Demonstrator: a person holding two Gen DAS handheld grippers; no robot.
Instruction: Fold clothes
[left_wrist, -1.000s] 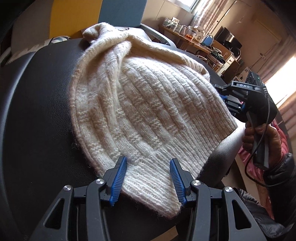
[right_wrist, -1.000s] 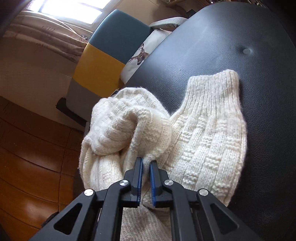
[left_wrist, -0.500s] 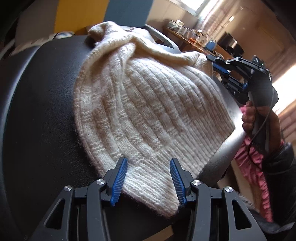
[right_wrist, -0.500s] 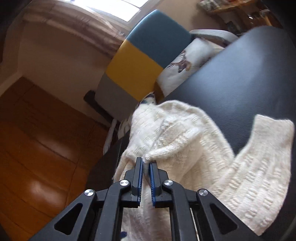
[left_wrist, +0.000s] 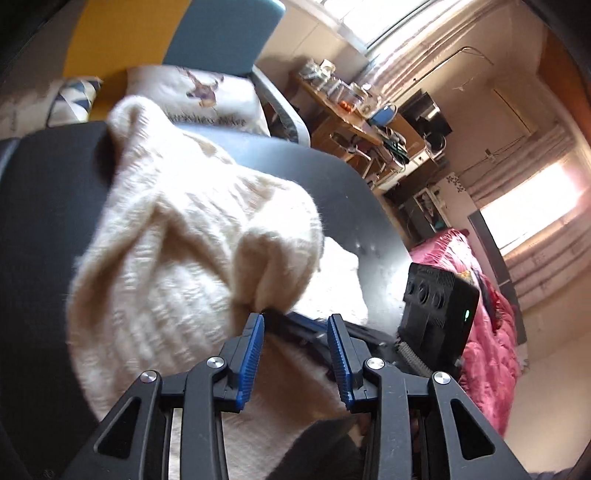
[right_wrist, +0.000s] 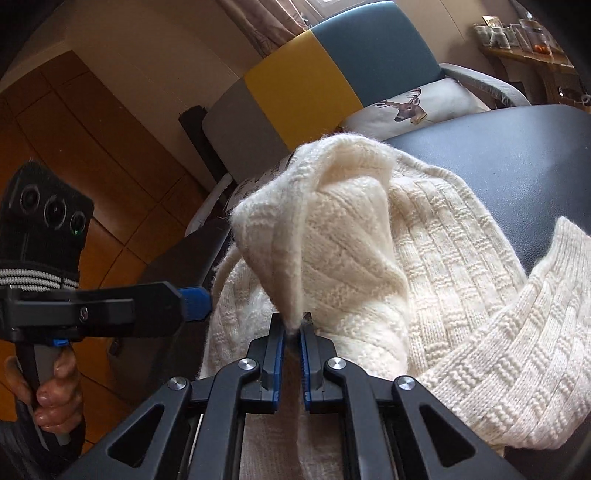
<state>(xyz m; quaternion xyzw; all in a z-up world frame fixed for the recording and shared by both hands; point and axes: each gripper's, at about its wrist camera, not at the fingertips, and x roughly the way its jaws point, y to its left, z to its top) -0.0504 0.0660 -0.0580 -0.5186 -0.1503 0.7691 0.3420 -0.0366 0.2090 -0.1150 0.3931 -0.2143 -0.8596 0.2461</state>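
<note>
A cream knit sweater (left_wrist: 177, 236) lies bunched on a black padded surface (left_wrist: 44, 206). My right gripper (right_wrist: 292, 328) is shut on a fold of the sweater (right_wrist: 332, 229) and holds it lifted; a sleeve (right_wrist: 517, 343) drapes to the right. In the left wrist view the right gripper (left_wrist: 267, 314) crosses just beyond my fingertips, pinching the raised fold. My left gripper (left_wrist: 295, 328) is open and holds nothing, with sweater fabric below it. It also shows in the right wrist view (right_wrist: 192, 299), at the left beside the sweater.
A yellow and teal chair (right_wrist: 332, 66) with a deer cushion (right_wrist: 413, 103) stands behind the black surface. A wooden desk (left_wrist: 351, 110) with jars and a pink quilt (left_wrist: 487, 332) are at the right. Wooden floor (right_wrist: 110, 155) lies beyond the edge.
My right gripper has carried the pinched fold across the sweater toward my left gripper, bunching the flat sweater. My left gripper stays open and has lifted and shifted to the right.
</note>
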